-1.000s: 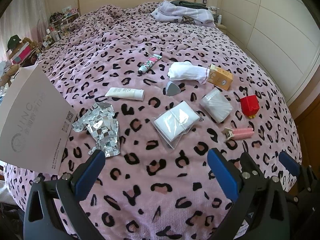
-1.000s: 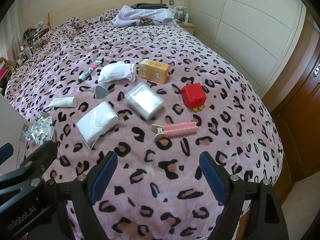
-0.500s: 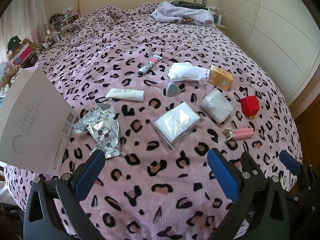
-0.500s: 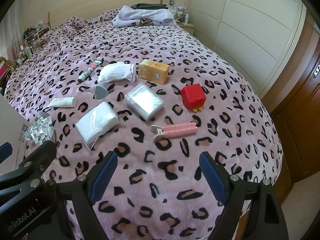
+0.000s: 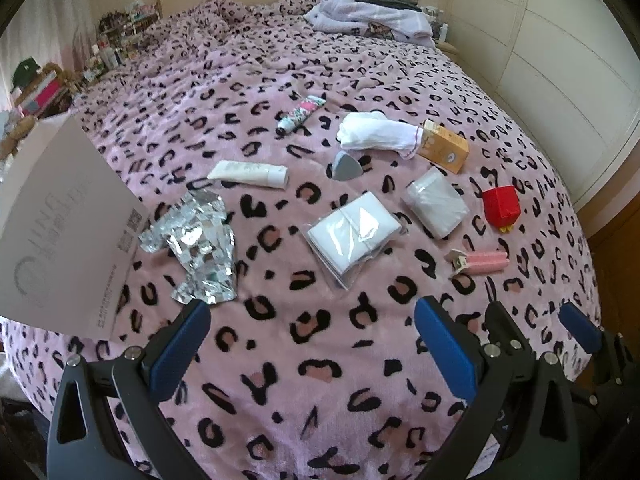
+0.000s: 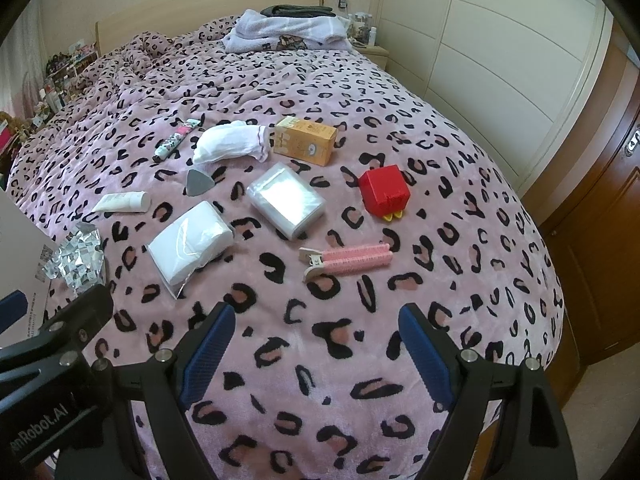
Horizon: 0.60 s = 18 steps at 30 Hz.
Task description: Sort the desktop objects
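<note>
Left hand-held gripper (image 5: 310,342): held low over the near edge of the bed, its blue-padded fingers spread wide with nothing between them.
Right hand-held gripper (image 6: 316,346): likewise spread wide and empty, held just beside the left one above the near edge.
Bed (image 6: 460,160): covered by a pink leopard-print blanket, on which all the objects are laid.
Foil wrapper (image 5: 196,236): crumpled, lying at the left, touching the edge of a white cardboard box (image 5: 60,232).
White tube (image 5: 250,173): laid flat beyond the foil.
Floral tube (image 5: 301,114): placed farther back, angled.
Grey triangular piece (image 5: 347,167): set between the white tube and a rolled white cloth (image 5: 376,136).
Orange carton (image 6: 306,141): lying on its side, just beside the cloth.
Bagged white pack (image 6: 190,242): lying near the middle, closest to the left gripper.
Clear-wrapped pack (image 6: 286,199): lying just right of it, apart.
Red cube (image 6: 384,194): standing to the right, with yellow bits visible at its base.
Pink hair roller clip (image 6: 346,261): lying nearest the right gripper, apart from the cube.
Folded clothes (image 6: 286,32): piled at the head of the bed.
</note>
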{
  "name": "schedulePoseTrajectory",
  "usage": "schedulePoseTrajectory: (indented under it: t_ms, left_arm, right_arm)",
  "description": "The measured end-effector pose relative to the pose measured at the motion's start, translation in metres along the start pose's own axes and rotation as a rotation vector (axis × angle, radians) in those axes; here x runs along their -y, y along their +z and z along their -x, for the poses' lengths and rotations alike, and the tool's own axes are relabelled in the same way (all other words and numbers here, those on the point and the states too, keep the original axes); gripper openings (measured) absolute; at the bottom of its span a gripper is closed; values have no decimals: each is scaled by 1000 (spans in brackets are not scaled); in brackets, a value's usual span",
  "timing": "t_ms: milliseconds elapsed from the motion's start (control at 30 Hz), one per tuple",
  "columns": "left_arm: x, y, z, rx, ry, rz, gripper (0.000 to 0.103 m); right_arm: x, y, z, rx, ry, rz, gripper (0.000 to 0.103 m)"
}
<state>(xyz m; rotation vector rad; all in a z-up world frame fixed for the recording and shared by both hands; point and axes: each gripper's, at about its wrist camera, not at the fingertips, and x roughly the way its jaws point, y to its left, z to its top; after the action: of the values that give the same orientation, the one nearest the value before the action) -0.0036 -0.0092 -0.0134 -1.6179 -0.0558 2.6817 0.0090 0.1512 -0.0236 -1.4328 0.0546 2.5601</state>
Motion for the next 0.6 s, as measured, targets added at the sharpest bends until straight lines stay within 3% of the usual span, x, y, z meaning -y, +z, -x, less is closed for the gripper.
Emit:
schedulePoseTrajectory:
  t_ms: [267,367,467,533,600]
  left_arm:
    - [3,-3,3,73,23,-44,103]
    - [0,0,0,36,-24,-41,103]
    - [-8,1,-11,-52,-93,-30,103]
    - [-25,-4,-16,-57,-154,40,103]
    - [-36,-9,-20,-50,-121,64,103]
  right_arm:
    - [6,-1,-5,-11,-10,-13,86]
    - [9,-1,-5,-8,-20,-19,86]
    - [16,-2,-7,-3,-23,-30,86]
    - [23,-3,-8,4,-31,-41,86]
    - [34,-7,-12,7,-48,-50,86]
